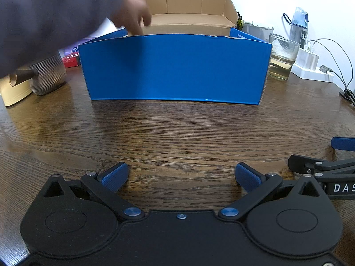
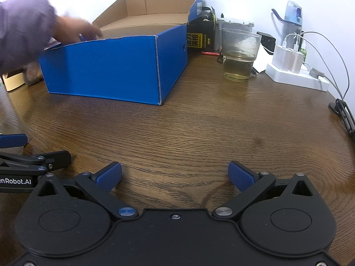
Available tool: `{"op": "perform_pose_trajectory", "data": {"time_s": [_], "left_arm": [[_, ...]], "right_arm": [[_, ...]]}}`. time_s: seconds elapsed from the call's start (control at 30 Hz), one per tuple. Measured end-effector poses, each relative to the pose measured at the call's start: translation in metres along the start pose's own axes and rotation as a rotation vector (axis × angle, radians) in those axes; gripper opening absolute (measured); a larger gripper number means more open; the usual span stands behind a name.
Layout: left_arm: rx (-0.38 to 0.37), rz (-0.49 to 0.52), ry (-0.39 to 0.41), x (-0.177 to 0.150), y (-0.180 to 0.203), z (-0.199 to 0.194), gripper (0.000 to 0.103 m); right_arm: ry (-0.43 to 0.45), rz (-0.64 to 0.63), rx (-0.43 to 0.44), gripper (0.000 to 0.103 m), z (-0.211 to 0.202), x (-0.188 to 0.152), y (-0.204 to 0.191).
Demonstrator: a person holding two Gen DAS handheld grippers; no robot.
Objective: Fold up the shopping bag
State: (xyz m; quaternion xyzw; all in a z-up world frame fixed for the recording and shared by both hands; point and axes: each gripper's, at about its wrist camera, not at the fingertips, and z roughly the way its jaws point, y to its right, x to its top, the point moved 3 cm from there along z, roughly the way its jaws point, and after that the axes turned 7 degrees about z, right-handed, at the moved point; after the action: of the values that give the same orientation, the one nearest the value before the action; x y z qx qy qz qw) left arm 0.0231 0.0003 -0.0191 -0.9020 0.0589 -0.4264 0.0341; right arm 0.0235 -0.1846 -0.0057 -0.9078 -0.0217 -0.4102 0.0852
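Blue cardboard box [image 1: 175, 68] sits open in the middle of the frame on the brown wooden bench [image 1: 177, 133]. A blurry hand [image 1: 135, 18] in a grey sleeve [image 1: 51, 15] reaches over the box's edge from the upper left. Left tongs [image 1: 181, 177] rest low on the bench, blue pads wide apart — nothing between them. Right tongs [image 2: 174, 176] rest the same way, spread apart and empty. A glass [image 2: 239, 55] with yellowish drink stands at the right of the box, near a white power strip [image 2: 297, 75]. No shopping bag shows in either view.
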Motion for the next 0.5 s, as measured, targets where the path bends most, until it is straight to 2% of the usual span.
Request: {"op": "perform_pose_trajectory", "data": {"time_s": [0.5], "left_arm": [[0.001,0.001,0.001,-0.0001,0.0012,-0.002,0.103]], "right_arm": [[0.0,0.0,0.0,0.103,0.0006,-0.0004,-0.0009]]}}
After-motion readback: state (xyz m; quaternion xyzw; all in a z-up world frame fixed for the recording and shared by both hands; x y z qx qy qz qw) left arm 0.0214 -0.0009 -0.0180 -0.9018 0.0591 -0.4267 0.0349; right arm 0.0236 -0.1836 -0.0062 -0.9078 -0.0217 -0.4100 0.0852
